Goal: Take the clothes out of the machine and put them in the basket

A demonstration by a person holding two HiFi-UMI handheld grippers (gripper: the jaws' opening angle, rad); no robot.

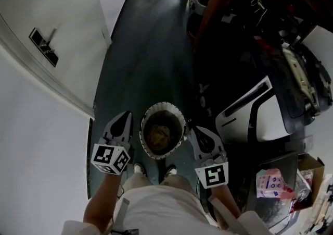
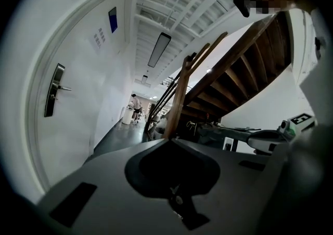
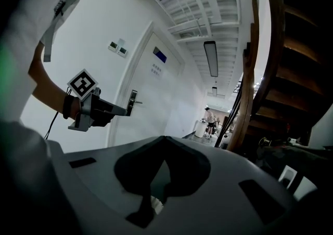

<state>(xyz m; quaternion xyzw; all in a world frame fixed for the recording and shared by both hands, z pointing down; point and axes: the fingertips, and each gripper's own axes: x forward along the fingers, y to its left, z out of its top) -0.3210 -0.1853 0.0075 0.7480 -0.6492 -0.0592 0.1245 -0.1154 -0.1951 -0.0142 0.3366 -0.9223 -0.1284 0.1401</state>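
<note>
Round white basket (image 1: 164,105) stands upright on the dark floor (image 1: 151,46), centre near. Brownish clothes (image 1: 160,134) lie bunched inside it, below the rim. White machine (image 1: 260,116) with black strip stands right of basket, apart.

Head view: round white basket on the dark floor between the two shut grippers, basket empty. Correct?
Not quite. The round white basket isn't empty: the head view shows a brownish bundle of cloth inside it. The rest holds: it stands on the dark floor between the left gripper and the right gripper, both shut with nothing in them.
</note>
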